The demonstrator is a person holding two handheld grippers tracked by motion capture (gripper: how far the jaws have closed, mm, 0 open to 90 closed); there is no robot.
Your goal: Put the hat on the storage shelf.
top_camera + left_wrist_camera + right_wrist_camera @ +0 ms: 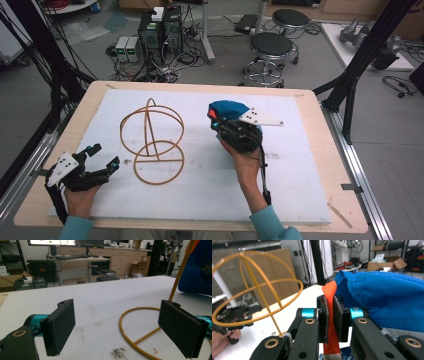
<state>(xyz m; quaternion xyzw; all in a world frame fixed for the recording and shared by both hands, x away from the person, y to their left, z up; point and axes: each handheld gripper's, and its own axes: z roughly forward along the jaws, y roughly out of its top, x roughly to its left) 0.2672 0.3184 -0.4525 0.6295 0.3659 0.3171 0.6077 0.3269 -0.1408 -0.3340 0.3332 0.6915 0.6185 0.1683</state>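
Cloth (387, 305) was the thing in hand: a blue bundle with an orange strap (331, 315), and my right gripper (331, 322) had its two black pads clamped flat on that strap, the jaws nearly together with only the strap's thickness between them. In the high view the right gripper (235, 131) sat near the middle of the white mat (280, 190), the blue cloth (227, 109) bunched on its far side and lifted against its nose. Just to the left of it stood the yellow wire frame (151, 141), a domed cage on a round base ring; a narrow strip of bare mat lay between frame and gripper. From the right gripper view the frame (257, 297) rose close by on the left, its hoops higher than the jaws.

My left gripper (102, 161) rested at the near left edge of the mat, jaws spread wide and holding nothing. Its camera showed the two pads well apart, the frame's base ring (130, 332) lying on the mat between them and running behind the right-hand pad, with no pad pressing on it.

Room to move was best on the right: the mat beyond the right gripper lay bare out to its right edge, and the wooden table (320, 150) rim showed past it. The near strip in front of my right hand (247, 167) was likewise free.
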